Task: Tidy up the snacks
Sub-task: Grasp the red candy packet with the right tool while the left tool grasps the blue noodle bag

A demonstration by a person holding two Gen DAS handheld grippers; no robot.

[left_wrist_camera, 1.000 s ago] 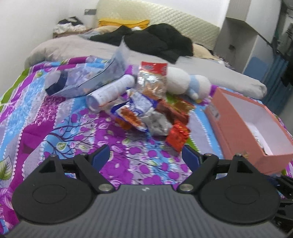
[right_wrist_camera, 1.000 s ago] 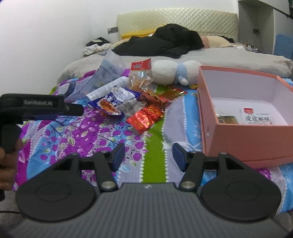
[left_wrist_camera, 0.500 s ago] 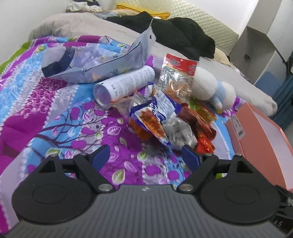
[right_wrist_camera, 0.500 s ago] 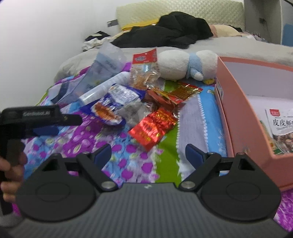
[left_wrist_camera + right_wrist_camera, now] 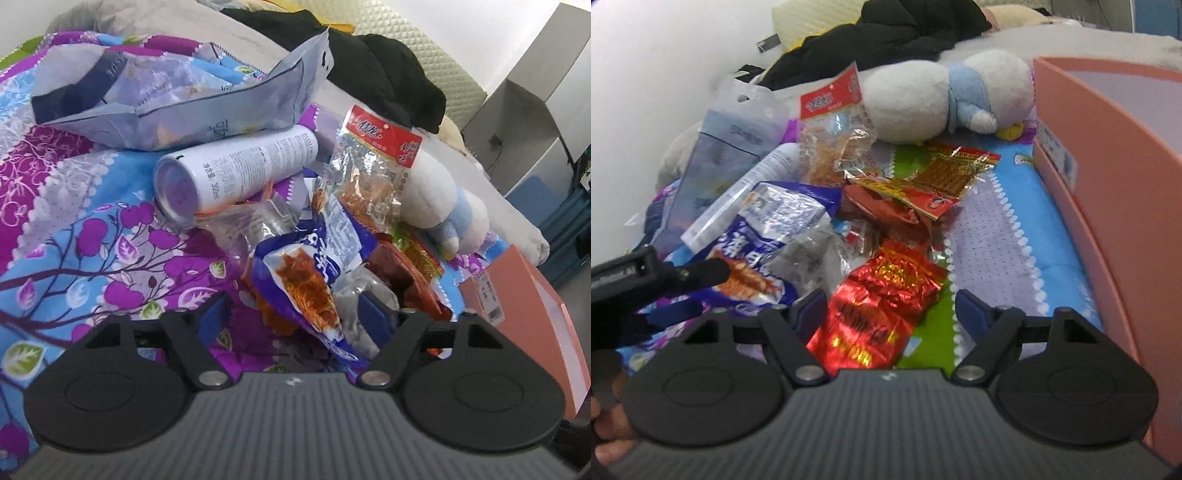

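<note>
Here a double pick is being set up: left gripper jaws closing around the blue-purple snack bag, right gripper closing around the red foil packet, neither yet clamped. Next, firm grips and transfer to the pink box are needed.

We cannot see inside the pink box: the right wrist picture's right edge cuts it off, and in the left wrist view only 1 outer corner shows. The white can lies half buried under the grey pouch and the blue snack bag. The print on every wrapper is too small for us to read. The person's hand is blurred and cropped at the left edge.
</note>
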